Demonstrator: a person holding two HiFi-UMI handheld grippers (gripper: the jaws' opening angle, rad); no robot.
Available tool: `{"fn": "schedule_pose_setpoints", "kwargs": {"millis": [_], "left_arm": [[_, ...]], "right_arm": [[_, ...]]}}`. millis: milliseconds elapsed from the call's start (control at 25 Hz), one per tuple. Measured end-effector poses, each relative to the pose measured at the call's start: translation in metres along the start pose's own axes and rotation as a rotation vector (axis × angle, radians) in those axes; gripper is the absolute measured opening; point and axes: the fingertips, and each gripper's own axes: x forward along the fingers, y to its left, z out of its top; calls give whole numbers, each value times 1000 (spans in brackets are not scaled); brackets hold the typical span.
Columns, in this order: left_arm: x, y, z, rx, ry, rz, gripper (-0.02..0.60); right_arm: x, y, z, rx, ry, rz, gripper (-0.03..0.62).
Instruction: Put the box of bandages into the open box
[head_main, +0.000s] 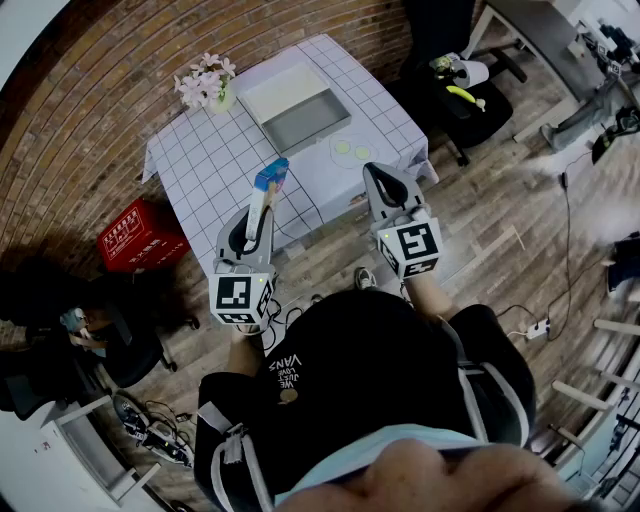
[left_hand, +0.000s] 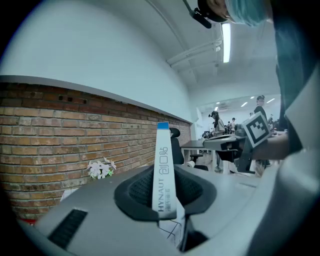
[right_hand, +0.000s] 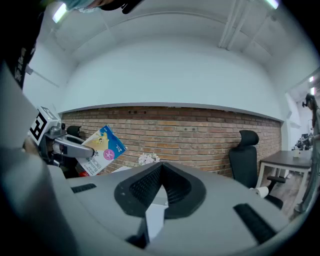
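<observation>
The box of bandages (head_main: 271, 179) is a thin white carton with a blue end. My left gripper (head_main: 262, 208) is shut on it and holds it upright above the near edge of the table. In the left gripper view the carton (left_hand: 165, 165) stands edge-on between the pads. The open box (head_main: 296, 106), white with a grey inside, sits on the checked tablecloth (head_main: 210, 170) beyond it. My right gripper (head_main: 384, 182) hovers at the table's near right, shut and empty. In the right gripper view its jaws (right_hand: 159, 171) meet, and the carton (right_hand: 103, 148) shows at the left.
A vase of pale flowers (head_main: 207, 87) stands at the table's far left corner. Two small round pads (head_main: 352, 150) lie at the right of the cloth. A red crate (head_main: 140, 236) is on the floor to the left, with office chairs (head_main: 452, 92) to the right.
</observation>
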Motion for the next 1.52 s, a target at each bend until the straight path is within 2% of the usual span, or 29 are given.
{"fn": "schedule_pose_setpoints", "kwargs": {"millis": [440,1040,1280,1520], "left_arm": [[23,-10,1,-4,15,43,83],[59,-33,-3,-27,41,181,83],[74,-31,-4,-26,54,183,83],[91,-12,-8,-36,55,166,83]], "right_arm": [[6,-28,-6,67,-23,64,5],[7,-84,-26,63,4,166,5],[16,-92,-31,72,11,179,5],[37,-96,-32,74,17,157,5]]}}
